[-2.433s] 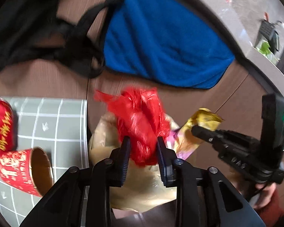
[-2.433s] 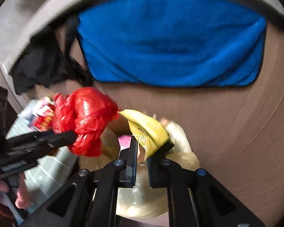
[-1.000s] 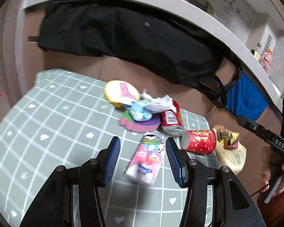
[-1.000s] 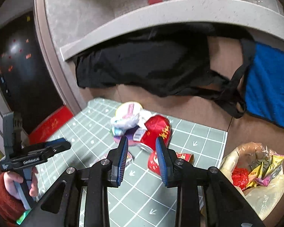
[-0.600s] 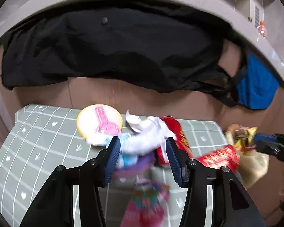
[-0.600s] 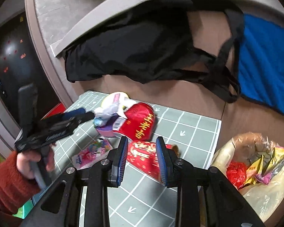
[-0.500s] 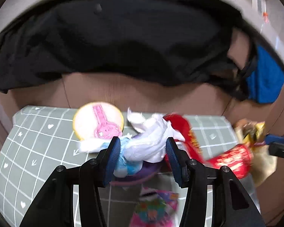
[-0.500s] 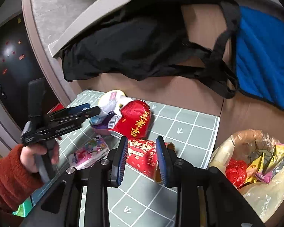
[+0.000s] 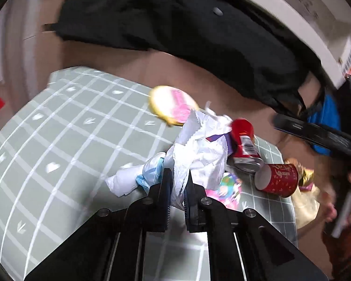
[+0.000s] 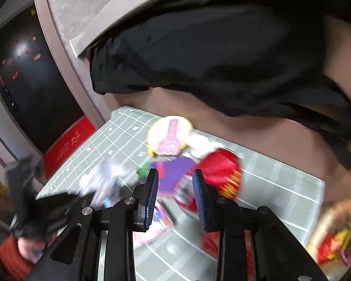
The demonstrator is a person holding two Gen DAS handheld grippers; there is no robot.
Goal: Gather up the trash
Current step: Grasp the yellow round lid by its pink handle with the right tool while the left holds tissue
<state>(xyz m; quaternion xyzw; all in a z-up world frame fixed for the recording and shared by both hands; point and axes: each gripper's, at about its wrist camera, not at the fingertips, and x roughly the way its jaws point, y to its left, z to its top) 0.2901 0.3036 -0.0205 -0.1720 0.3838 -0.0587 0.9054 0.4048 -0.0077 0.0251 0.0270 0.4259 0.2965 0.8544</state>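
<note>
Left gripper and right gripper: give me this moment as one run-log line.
left gripper: shut on crumpled white paper | right gripper: open, empty, over red can | trash bag: beside green mat

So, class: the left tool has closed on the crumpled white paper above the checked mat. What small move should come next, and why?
Probably carry the crumpled white paper rightward to the trash bag at the mat's right edge. The left tool is shut on the wad, which looks lifted off the mat, and the bag already holds wrappers. The right tool is open over the red can, clear of that path.
</note>
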